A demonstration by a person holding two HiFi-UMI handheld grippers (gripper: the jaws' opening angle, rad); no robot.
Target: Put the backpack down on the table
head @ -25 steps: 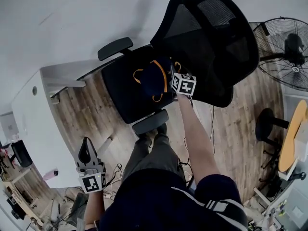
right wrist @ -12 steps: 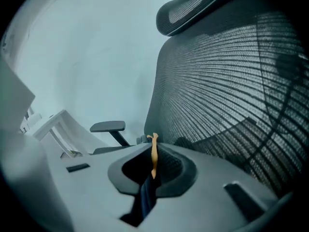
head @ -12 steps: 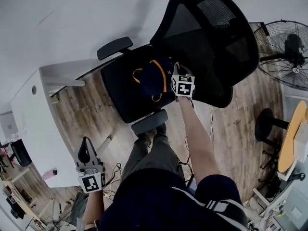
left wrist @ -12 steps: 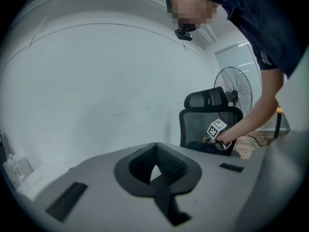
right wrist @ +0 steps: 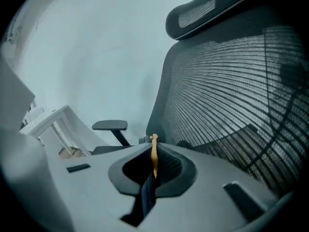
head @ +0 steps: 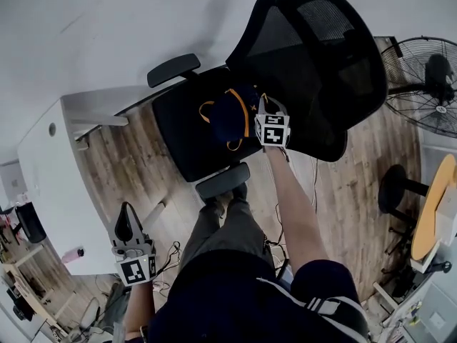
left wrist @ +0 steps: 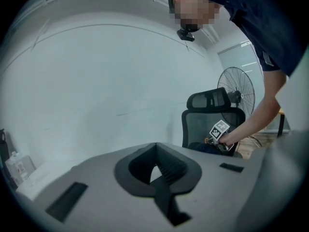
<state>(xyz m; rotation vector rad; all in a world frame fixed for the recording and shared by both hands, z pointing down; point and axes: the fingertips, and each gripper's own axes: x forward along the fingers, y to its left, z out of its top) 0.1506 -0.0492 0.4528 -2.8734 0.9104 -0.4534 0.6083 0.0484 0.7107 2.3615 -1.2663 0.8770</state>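
1. Head view: we count one backpack, navy with orange trim. It lies on the seat of the one black office chair, between its two armrests, not on the table.
   - Its long axis seems to run from the seat's front edge toward the backrest, though the dark heap is hard to read.
   - We cannot tell whether it is open or what it holds.
   - The right gripper meets its backrest side.
   - The left gripper hangs well apart, beside the table.
   - One fan stands to the right.
2. Left gripper view: its jaws are pressed together with nothing between them. The chair and backpack sit far off.
3. Right gripper view: the jaws pinch one thin orange strap of the backpack, which stands edge-on between them. The mesh backrest is just behind.
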